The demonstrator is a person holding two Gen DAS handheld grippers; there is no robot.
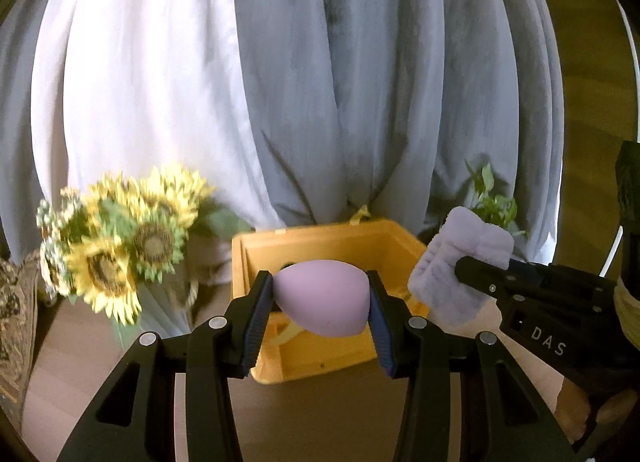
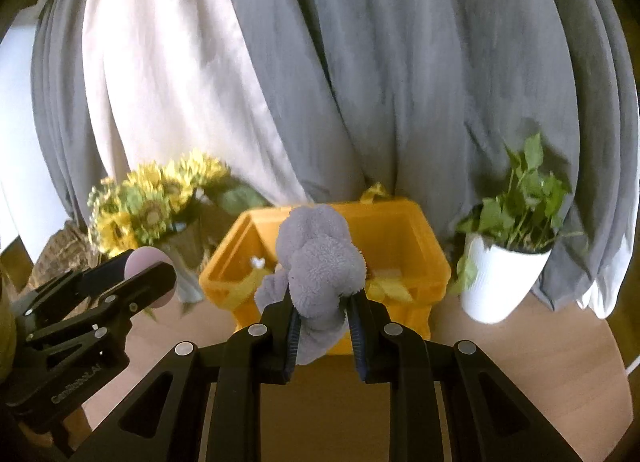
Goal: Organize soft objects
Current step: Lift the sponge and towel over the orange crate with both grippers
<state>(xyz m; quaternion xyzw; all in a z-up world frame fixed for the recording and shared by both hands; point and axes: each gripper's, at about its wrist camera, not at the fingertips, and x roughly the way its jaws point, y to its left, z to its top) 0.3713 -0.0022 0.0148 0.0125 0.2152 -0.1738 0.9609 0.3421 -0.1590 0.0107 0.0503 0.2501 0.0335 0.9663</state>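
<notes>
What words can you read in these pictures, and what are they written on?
"DAS": white letters on the black body of the right claw, seen from the left wrist.
"GenRobot.AI": white letters on the left claw, seen from the right wrist; small and slightly blurred.
No other text is visible.

A box [image 1: 336, 346] is set on the desk [image 1: 320, 414] near the middle, before the curtains [image 1: 280, 82] that are hung along the far side. A bunch of flowers [image 1: 116, 246] is placed to the left of the box, and a potted plant [image 2: 508, 262] to its right. An egg-shaped sponge [image 1: 322, 296] is held between the left tongs [image 1: 322, 302], above the near part of the box. A folded cloth [image 2: 320, 262] is held in the right tongs [image 2: 322, 322], to the right of the sponge and in front of the box.
</notes>
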